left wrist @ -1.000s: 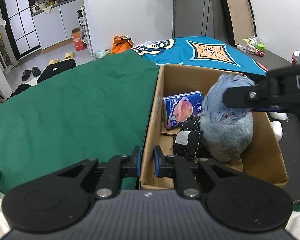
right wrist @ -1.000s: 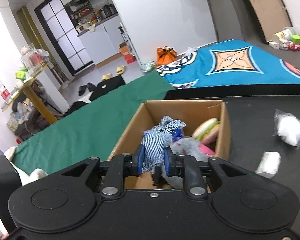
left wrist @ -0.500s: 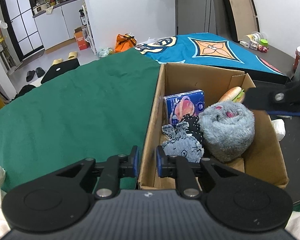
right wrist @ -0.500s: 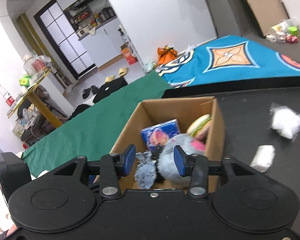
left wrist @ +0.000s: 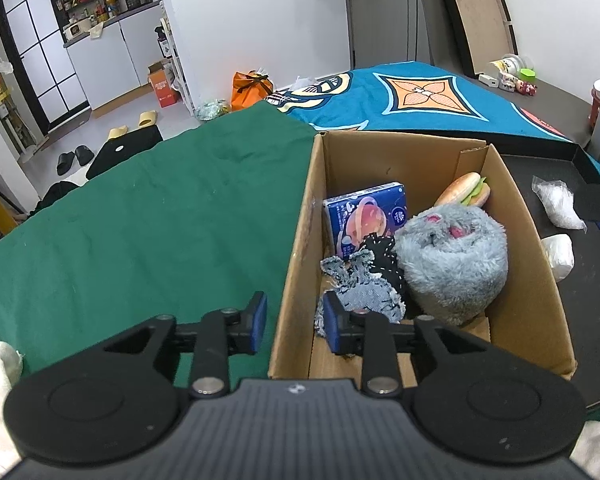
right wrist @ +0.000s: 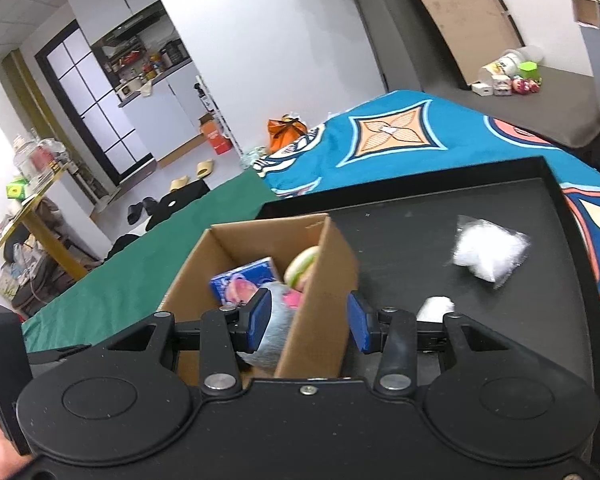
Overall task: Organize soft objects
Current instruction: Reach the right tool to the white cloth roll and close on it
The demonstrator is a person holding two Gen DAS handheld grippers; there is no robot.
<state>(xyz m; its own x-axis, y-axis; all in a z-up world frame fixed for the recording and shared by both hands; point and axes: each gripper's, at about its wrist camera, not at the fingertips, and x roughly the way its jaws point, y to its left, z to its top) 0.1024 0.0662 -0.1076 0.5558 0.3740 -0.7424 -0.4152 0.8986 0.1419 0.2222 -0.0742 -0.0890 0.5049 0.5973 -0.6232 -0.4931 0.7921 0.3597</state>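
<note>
Left tool: your left tool [left wrist: 292,322] was pinched on the near wall of the box a second ago. Now it is open a little, with one finger outside the wall and one inside. It holds nothing.

Right tool: your right tool [right wrist: 309,322] had the blue rag a second ago. Now it is wide open and empty, and it has swung off to the right side of the box, over the black tray [right wrist: 540,184].

Box: the brown box [left wrist: 536,280] sits half on the green cloth [left wrist: 140,220] and half on the tray, on the bench.

What changed: the blue rag [left wrist: 358,288] has been dropped. It now lies in the near end of the box, touching the black spotted cloth [left wrist: 382,258].

Also in the box: the grey fuzzy toy [left wrist: 456,264], the blue tissue pack [left wrist: 366,214] and the toy burger [left wrist: 466,194] at the far end.

Still out: a clear bag of white fluff [right wrist: 486,250] and a small white roll [right wrist: 434,308] lie on the tray, to the right of the box. The roll is just beside your right tool.

What it means: one more soft thing is put away, and I think only these two are left.

Next, I think: take the white roll first, since it is closest. Squeeze gently, because it looks squashy.

Watch out: the bag looks slippery and light, so it might slide away when you close on it.
</note>
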